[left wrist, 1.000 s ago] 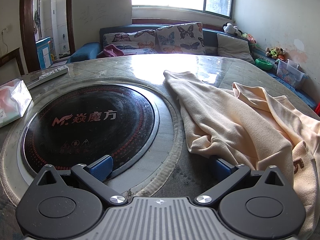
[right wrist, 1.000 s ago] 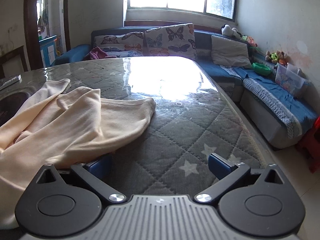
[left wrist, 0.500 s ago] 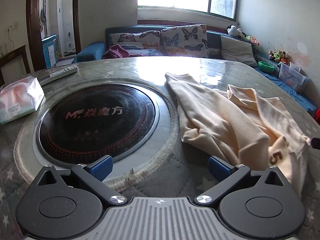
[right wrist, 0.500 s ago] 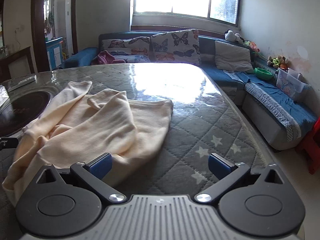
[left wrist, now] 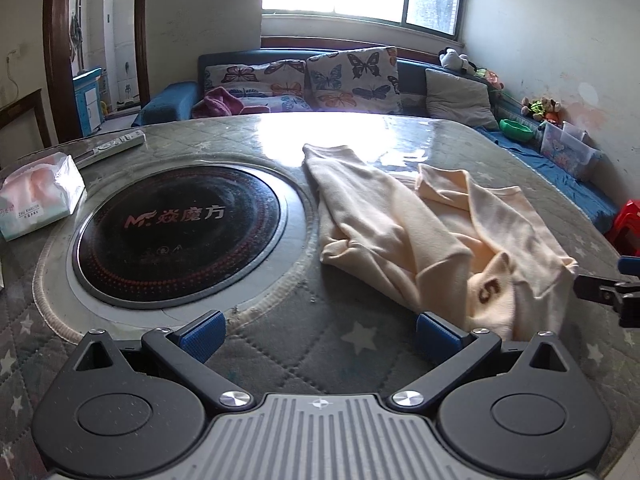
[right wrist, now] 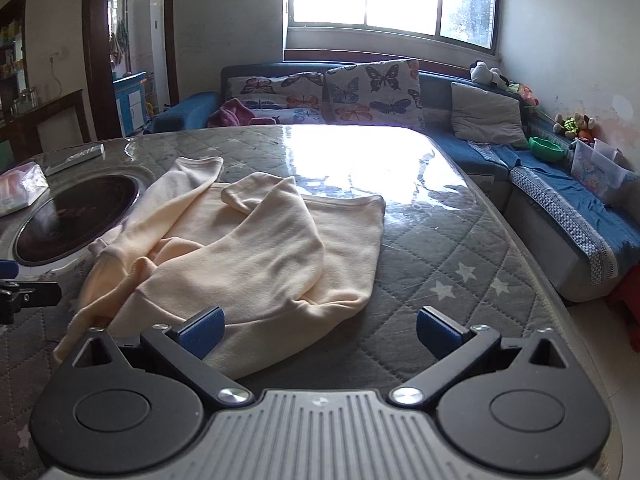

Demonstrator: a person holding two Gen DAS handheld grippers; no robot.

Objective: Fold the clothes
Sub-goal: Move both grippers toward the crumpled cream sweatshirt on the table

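Both grippers held level above the table, jaws spread wide, nothing gripped.

The left gripper (left wrist: pixel 320 336) is aimed over quilted table (left wrist: pixel 280 360); the cream sweatshirt (left wrist: pixel 432 232) lies ahead to its right. A "5" mark (left wrist: pixel 490 290) is seen only here. The right gripper (right wrist: pixel 320 334) has the sweatshirt (right wrist: pixel 256 256) ahead-left, by its left finger; the far hem is shown only here.

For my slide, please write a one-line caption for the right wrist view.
Open right gripper poised over a crumpled cream sweatshirt on a grey quilted star-patterned table cover.
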